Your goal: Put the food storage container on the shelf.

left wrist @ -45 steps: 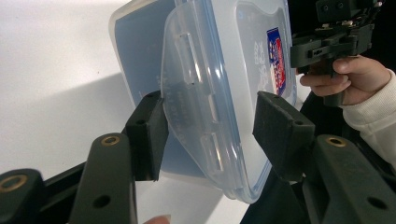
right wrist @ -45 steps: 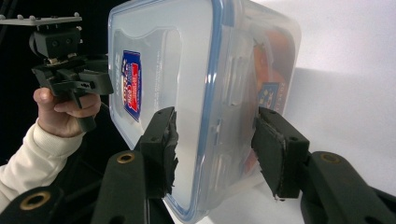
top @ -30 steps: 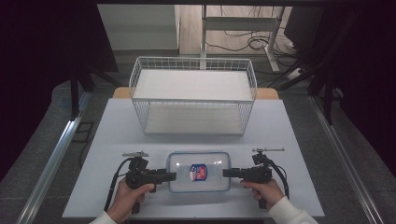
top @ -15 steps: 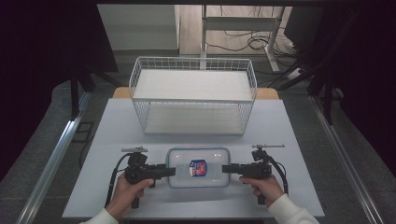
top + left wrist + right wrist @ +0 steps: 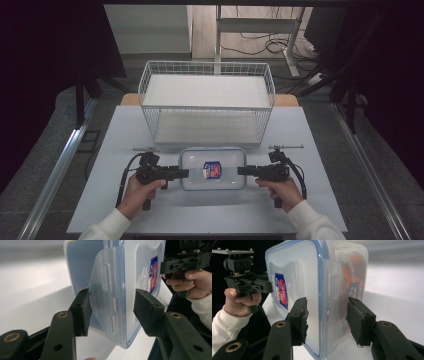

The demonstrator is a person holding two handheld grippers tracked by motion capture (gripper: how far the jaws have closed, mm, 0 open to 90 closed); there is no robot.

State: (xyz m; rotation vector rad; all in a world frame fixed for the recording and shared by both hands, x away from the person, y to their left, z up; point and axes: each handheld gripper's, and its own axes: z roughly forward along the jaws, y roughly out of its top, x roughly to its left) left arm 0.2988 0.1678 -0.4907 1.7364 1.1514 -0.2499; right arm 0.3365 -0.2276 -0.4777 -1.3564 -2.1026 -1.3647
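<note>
While both my claws grip the food box (image 5: 213,169) ends: carrying step.
Next: level lift toward basket (image 5: 207,102).

Grey floor (image 5: 50,165), cables (image 5: 260,47) beyond the white table (image 5: 320,130)

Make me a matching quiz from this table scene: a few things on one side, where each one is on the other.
Things:
1. box
2. basket
3. left tool
4. right tool

Places:
a. at the box's right end
b. far side of the table
c. between the two tools
d. at the box's left end

Pairs: 1-c, 2-b, 3-d, 4-a
</note>
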